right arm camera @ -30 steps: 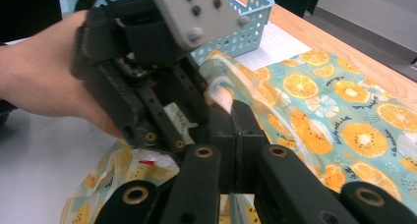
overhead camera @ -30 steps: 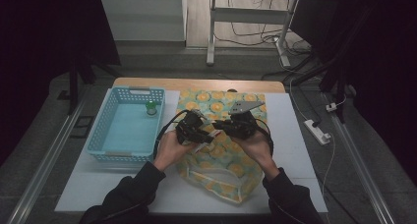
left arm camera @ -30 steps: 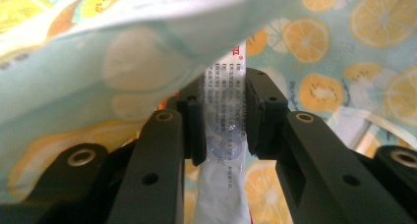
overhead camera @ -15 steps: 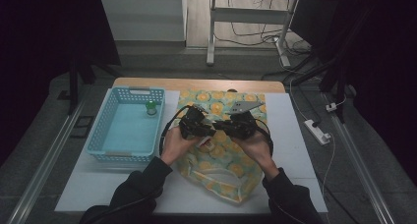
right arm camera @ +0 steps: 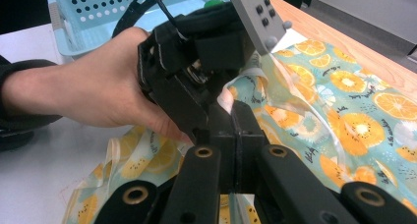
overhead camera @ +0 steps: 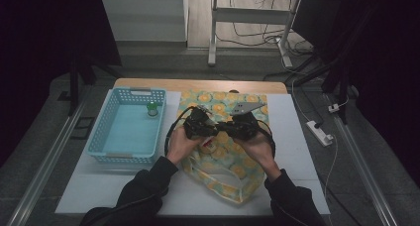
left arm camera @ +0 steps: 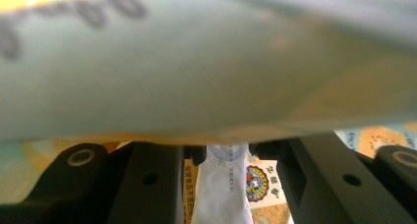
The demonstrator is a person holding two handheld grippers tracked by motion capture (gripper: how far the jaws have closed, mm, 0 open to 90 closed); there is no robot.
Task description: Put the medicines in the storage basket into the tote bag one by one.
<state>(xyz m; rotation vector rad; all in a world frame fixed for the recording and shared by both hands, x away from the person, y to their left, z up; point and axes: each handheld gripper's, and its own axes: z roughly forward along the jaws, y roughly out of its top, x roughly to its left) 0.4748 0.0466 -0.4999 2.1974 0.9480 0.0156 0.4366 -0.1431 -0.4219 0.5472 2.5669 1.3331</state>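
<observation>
Now both grippers meet above counter (overhead camera: 297,137) centre, slightly higher than a second ago, bag lifted with them. Left gripper (overhead camera: 210,129) fingers closed on orange-print bag (overhead camera: 233,166) edge; right gripper (overhead camera: 228,128) fingers pinched shut on same edge. Blue basket (overhead camera: 99,149) at 9 o'clock, small green-capped bottle (overhead camera: 152,108) inside. Likely opening bag mouth.

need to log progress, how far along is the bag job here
Done: both tongs have closed on the fruit-print bag, left tongs and right tongs meeting at its edge. In hand: that edge is lifted off the table. Left: unclear; the blue basket holds just a small green-capped item.
</observation>
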